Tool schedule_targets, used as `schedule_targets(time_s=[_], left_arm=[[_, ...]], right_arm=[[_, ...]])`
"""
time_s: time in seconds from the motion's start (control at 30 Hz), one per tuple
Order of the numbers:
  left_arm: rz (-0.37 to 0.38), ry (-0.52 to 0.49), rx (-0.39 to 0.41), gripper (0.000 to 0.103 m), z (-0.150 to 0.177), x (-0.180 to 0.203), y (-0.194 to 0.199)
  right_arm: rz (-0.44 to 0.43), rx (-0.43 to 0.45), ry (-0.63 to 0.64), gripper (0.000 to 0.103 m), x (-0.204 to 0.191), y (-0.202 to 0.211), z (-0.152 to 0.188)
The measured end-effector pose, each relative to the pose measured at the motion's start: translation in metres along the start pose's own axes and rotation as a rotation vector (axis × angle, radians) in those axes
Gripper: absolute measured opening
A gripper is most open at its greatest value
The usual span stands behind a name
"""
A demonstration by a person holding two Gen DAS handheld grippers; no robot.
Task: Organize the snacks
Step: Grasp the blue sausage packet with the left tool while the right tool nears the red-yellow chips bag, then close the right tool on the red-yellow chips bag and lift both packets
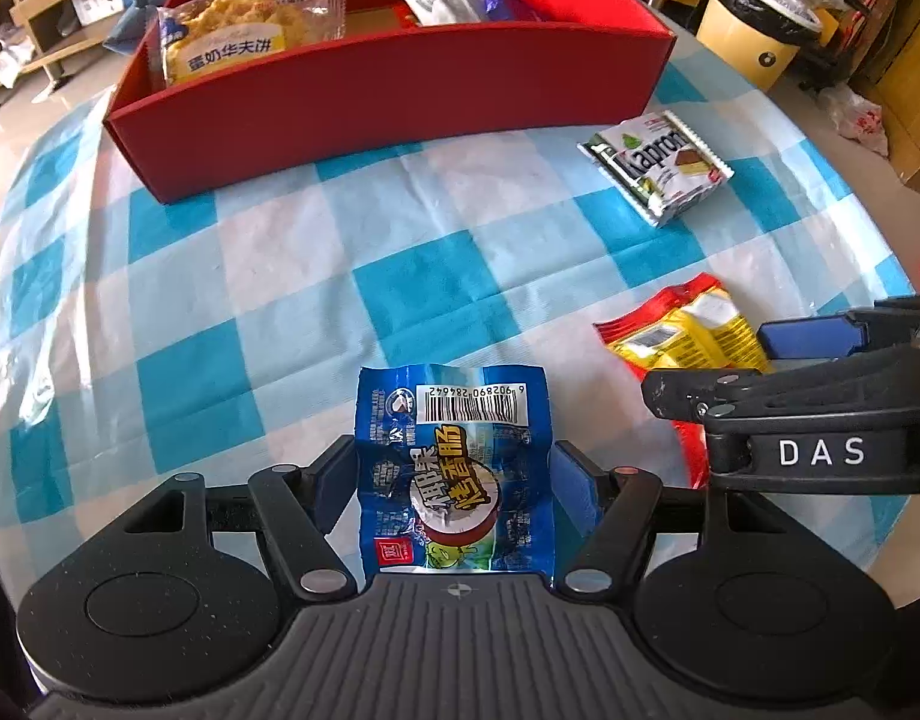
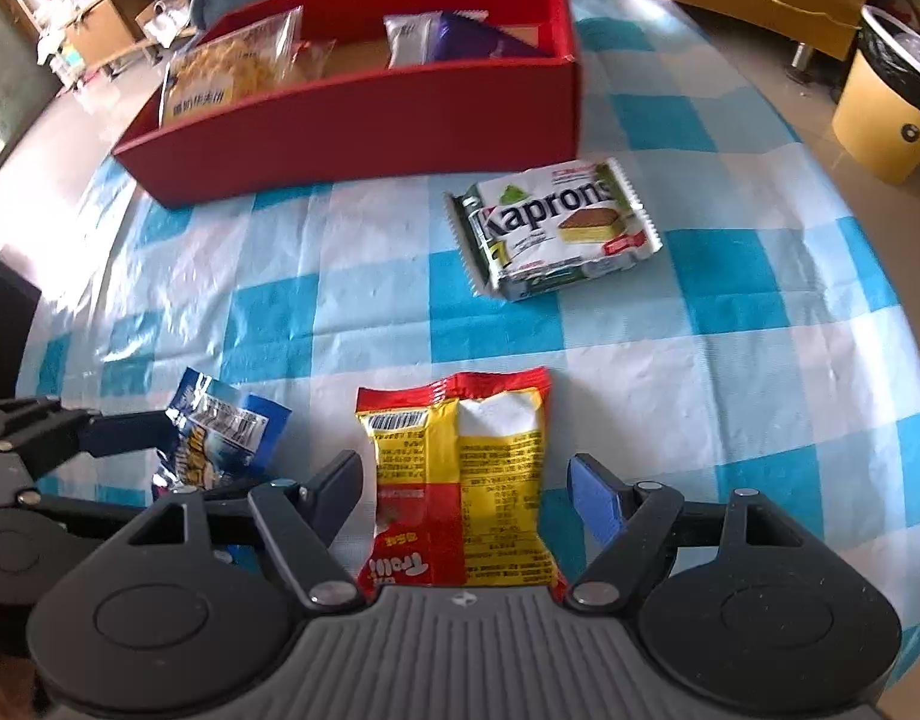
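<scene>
Your blue packet [image 1: 453, 474] lies on the desk [image 1: 279, 276] between the left gripper's [image 1: 453, 480] fingers, which touch its edges. The yellow packet [image 2: 460, 480] lies between the right gripper's [image 2: 466, 492] wide-open fingers, clear of both. The Kaprons pack [image 2: 556, 228] lies beyond, near the red box [image 2: 363, 120], which holds a waffle pack [image 2: 231, 72] and a purple packet [image 2: 441, 36].

Hiding behind the right gripper [image 1: 784, 360]: part of the red-yellow pack [image 1: 682, 330]. Box [image 2: 363, 114] wall covering the lower waffle pack [image 2: 231, 72] and purple pack [image 2: 447, 36]. Bin [image 2: 892, 114] running off-frame. Shelf [image 1: 39, 18] clutter blurring.
</scene>
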State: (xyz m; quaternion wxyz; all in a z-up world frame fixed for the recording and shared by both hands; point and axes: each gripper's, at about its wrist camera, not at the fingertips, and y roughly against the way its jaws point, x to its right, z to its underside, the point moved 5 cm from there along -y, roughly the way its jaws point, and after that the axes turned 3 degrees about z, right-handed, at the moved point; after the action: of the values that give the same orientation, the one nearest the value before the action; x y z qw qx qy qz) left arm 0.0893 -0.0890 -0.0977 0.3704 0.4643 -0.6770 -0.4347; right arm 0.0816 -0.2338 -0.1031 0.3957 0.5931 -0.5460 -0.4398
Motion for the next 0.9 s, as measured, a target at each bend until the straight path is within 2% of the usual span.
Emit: schedule_targets(time_s=[0.3, 0.4, 0.43, 0.47, 0.6, 0.83, 0.9], left_arm=[[-0.016, -0.018, -0.009, 0.075, 0.004, -0.003, -0.004], [-0.020, -0.027, -0.007, 0.076, 0.005, -0.004, -0.004], [-0.020, -0.029, -0.006, 0.076, 0.005, -0.004, -0.004], [-0.020, -0.031, -0.004, 0.076, 0.006, -0.005, -0.004], [-0.033, -0.042, -0.003, 0.077, 0.007, -0.005, -0.005], [-0.031, -0.041, -0.009, 0.080, 0.010, -0.006, -0.004], [-0.031, -0.035, -0.009, 0.080, 0.011, -0.008, -0.004]], right_arm=[[0.030, 0.001, 0.033, 0.079, -0.005, -0.008, 0.001], [0.018, 0.000, 0.031, 0.091, -0.007, -0.010, 0.001], [0.007, -0.003, 0.029, 0.098, -0.009, -0.012, 0.000], [-0.006, -0.006, 0.026, 0.100, -0.010, -0.014, 0.000], [0.024, -0.015, 0.046, 0.100, -0.016, -0.017, -0.002], [0.022, 0.004, 0.063, 0.100, -0.016, -0.015, 0.000], [0.017, 0.002, 0.067, 0.094, -0.014, -0.013, 0.000]])
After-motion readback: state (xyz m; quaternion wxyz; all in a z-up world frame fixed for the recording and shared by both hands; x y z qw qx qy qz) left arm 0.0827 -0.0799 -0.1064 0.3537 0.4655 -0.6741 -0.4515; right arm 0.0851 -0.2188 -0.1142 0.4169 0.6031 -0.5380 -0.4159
